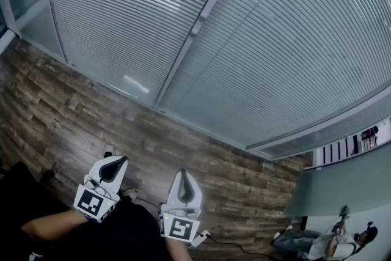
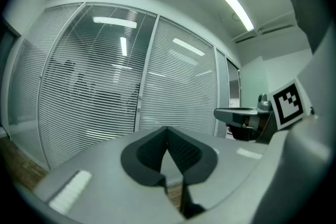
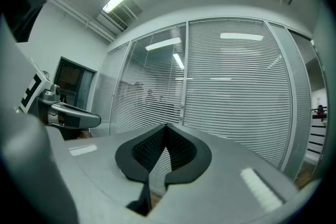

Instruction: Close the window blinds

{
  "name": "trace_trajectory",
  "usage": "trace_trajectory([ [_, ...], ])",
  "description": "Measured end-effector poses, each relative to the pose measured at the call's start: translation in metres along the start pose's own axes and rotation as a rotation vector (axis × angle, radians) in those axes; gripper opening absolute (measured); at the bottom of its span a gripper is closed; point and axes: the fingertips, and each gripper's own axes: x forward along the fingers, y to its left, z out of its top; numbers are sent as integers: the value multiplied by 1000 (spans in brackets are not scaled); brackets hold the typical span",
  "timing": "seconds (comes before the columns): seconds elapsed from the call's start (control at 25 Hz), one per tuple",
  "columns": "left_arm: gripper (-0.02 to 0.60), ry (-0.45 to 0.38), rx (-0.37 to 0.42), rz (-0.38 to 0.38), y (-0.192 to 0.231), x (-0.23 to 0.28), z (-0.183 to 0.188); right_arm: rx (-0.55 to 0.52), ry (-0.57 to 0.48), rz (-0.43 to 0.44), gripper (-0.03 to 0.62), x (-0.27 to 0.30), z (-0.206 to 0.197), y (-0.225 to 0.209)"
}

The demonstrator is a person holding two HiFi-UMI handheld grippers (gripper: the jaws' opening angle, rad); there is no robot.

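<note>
- Your left gripper (image 1: 118, 163) has its jaws drawn together at the tips. The left gripper view (image 2: 168, 132) shows nothing between them.
- Your right gripper (image 1: 183, 176) is closed the same way, tip against tip and empty, as the right gripper view (image 3: 166, 128) shows.
- The two grippers sit side by side and apart, not touching. Each one shows at the edge of the other's view.
- The window blinds (image 1: 122, 21) hang straight ahead of both grippers and well apart from them. Neither gripper touches a slat.
- The blinds cover two glass panels. A pale upright frame bar (image 1: 194, 30) divides them, ahead of the grippers and between their lines of aim.
- Through the slats of the panel ahead of your left gripper (image 2: 94, 92), dim shapes show faintly.
- The wood-plank floor (image 1: 85, 113) runs from under your grippers to the foot of the blinds.
- Far off beyond your right gripper, a person (image 1: 324, 242) sits on the floor.
</note>
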Motion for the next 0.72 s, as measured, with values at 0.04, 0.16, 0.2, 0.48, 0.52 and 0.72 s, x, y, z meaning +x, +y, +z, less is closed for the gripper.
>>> trace_trajectory([
  [0.04, 2, -4, 4, -5, -1, 1, 0, -2, 2, 2, 0, 1, 0, 0],
  [0.16, 2, -13, 13, -9, -3, 4, 0, -6, 6, 8, 0, 3, -1, 0],
  [0.2, 2, -15, 14, -7, -3, 4, 1, -6, 5, 10, 0, 3, -1, -1],
  [0.48, 2, -17, 29, 15, 3, 0, 3, 28, -30, 33, 0, 3, -1, 1],
  [0.52, 2, -16, 28, 19, 4, -2, 2, 29, -32, 39, 0, 2, -2, 3],
  [0.72, 2, -19, 23, 43, 4, -5, 1, 35, -24, 74, 2, 2, -5, 10],
])
